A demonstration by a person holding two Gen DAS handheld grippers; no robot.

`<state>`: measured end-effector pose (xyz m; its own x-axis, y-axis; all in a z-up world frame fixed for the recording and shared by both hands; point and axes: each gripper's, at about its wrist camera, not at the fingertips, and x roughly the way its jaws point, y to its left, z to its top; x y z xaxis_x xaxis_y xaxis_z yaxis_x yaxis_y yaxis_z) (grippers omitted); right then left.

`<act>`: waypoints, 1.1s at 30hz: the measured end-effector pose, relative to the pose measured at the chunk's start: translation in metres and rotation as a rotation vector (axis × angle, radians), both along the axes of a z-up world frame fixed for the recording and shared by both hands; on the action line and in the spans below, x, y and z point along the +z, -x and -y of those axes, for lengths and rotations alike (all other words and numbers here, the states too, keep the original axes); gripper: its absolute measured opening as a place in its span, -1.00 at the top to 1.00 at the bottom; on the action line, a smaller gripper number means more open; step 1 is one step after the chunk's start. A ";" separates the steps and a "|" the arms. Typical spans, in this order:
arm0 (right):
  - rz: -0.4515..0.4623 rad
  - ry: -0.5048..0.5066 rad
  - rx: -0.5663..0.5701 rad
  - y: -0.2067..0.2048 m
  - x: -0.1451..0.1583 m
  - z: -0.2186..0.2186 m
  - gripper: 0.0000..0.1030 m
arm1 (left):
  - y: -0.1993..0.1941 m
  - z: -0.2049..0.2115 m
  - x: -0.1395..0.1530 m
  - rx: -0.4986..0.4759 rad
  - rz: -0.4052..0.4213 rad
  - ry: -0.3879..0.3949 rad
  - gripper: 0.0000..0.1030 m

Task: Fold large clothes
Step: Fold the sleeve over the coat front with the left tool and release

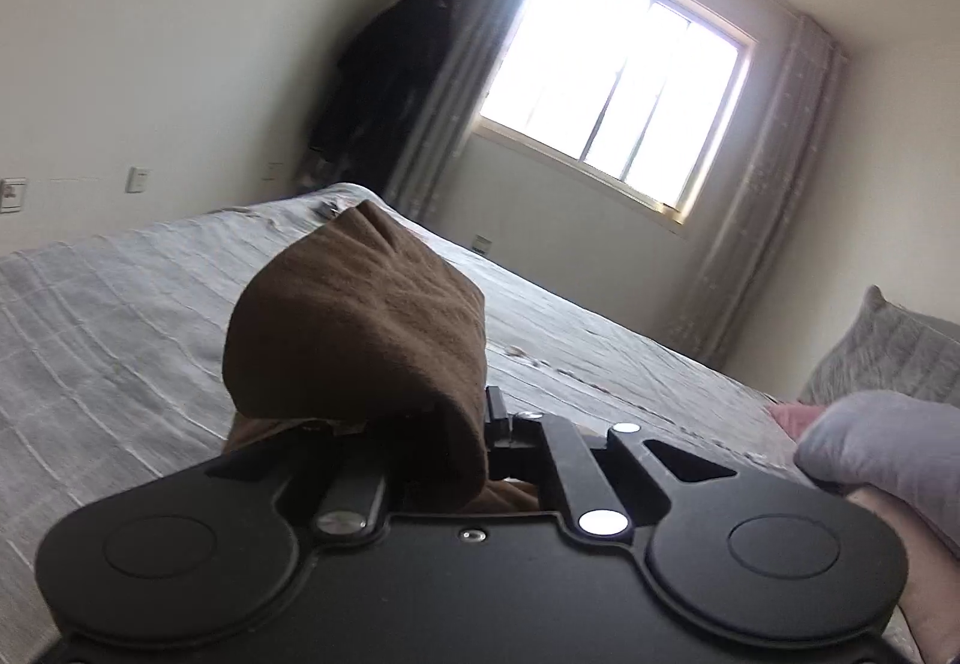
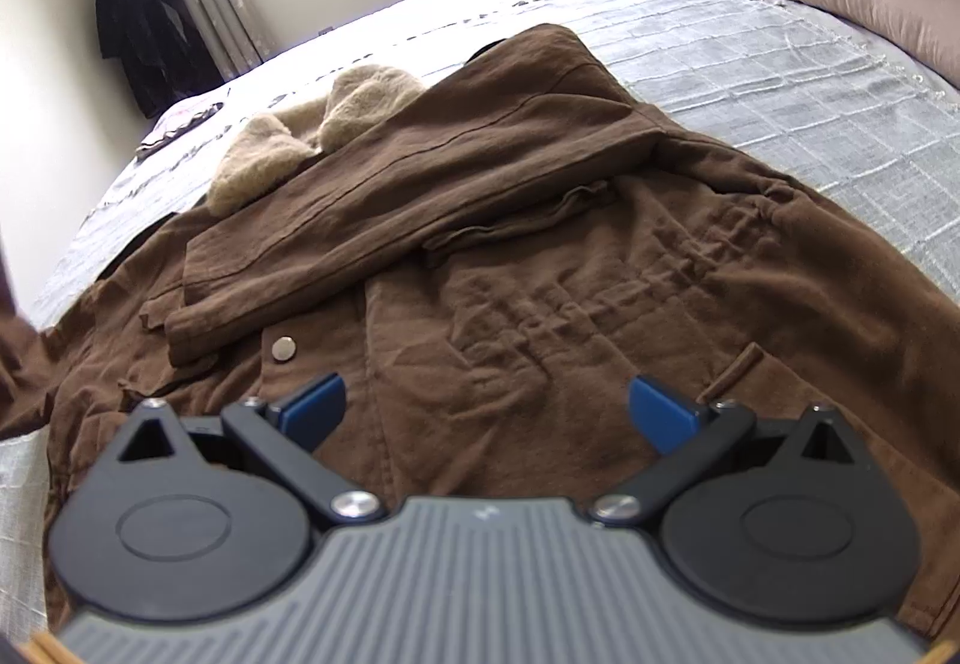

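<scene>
Now the left gripper (image 1: 420, 424) is closed on a fold of the brown coat (image 2: 540, 256), lifted over the grey bed (image 2: 780, 64); the right gripper (image 2: 486, 412) hangs wide above the coat, near a window (image 1: 618, 82).

Brown coat (image 2: 510, 256), fleece collar, sleeve folded across, spread on bed

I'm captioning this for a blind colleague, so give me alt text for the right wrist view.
A brown jacket with a fleece collar lies spread on a grey quilted bed, one sleeve folded across its front. The right gripper hovers open above its lower front.
</scene>
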<state>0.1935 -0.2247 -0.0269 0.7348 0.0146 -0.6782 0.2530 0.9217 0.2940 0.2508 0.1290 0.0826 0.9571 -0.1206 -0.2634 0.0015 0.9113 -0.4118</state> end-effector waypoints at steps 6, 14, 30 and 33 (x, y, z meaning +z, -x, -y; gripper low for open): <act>0.009 -0.031 -0.020 0.002 0.000 0.007 -0.99 | -0.006 0.085 -0.013 -0.242 -0.057 -0.021 0.86; 0.012 -0.033 -0.024 0.001 -0.002 0.010 -0.99 | -0.008 0.162 -0.065 -0.454 -0.202 -0.107 0.86; 0.061 -0.144 -0.150 0.007 -0.006 0.049 -0.99 | 0.021 0.226 -0.089 -0.827 -0.303 -0.101 0.13; 0.076 -0.220 -0.162 0.010 -0.009 0.058 -1.00 | 0.041 0.212 -0.077 -0.838 -0.255 -0.093 -0.25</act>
